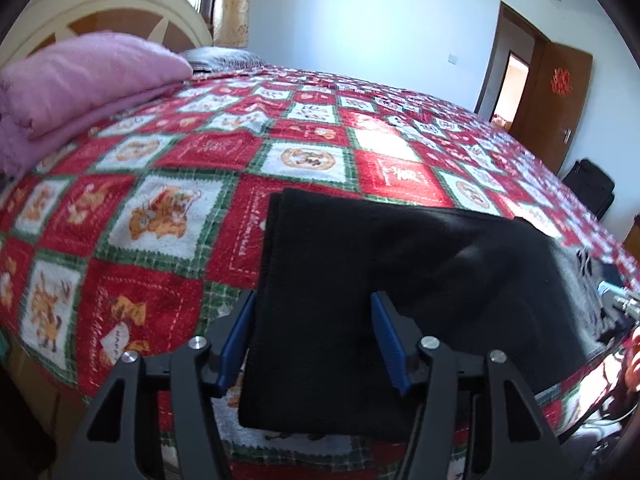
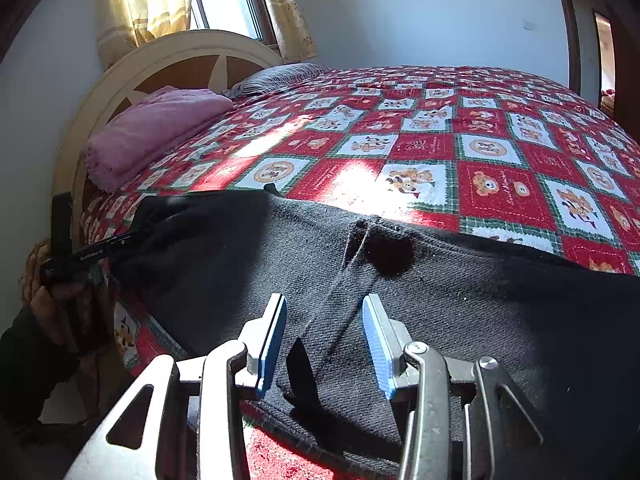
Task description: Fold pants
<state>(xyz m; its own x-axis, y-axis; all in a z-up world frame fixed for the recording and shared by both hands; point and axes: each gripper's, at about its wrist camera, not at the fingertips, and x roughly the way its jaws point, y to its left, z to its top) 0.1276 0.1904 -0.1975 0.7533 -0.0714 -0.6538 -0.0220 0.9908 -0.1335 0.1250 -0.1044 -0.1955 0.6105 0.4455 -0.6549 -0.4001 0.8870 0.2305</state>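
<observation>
So the black pants (image 1: pixel 400 280) are lying flat near the edge of the bed, on top of that red, white and green checkered bedspread (image 1: pixel 180 208) with the little teddy bears on it. The left gripper (image 1: pixel 316 340) has its jaws spread wide, and one end of the pants sits right between the two blue pads (image 1: pixel 236 340), but the pads aren't pinching anything, there's daylight on both sides of the cloth. The rest of the fabric runs off ahead of the jaws and to their right. Same deal on the other side: the right gripper (image 2: pixel 324 344) is wide open too, hovering low over the pants (image 2: pixel 440 300), with a seam and a small dark fold of cloth showing between its jaws and nothing clamped. Can't tell if the pads are actually touching the fabric there. Off to the left of the right jaws you can see the other tool poking in at the far end of the pants. Further ahead and left of both jaws there's a folded pink blanket (image 2: pixel 156 136) up by the cream headboard (image 2: pixel 168 60), with a striped pillow (image 2: pixel 276 76) just beside it, and yellow curtains (image 2: pixel 140 0) at the window behind.
</observation>
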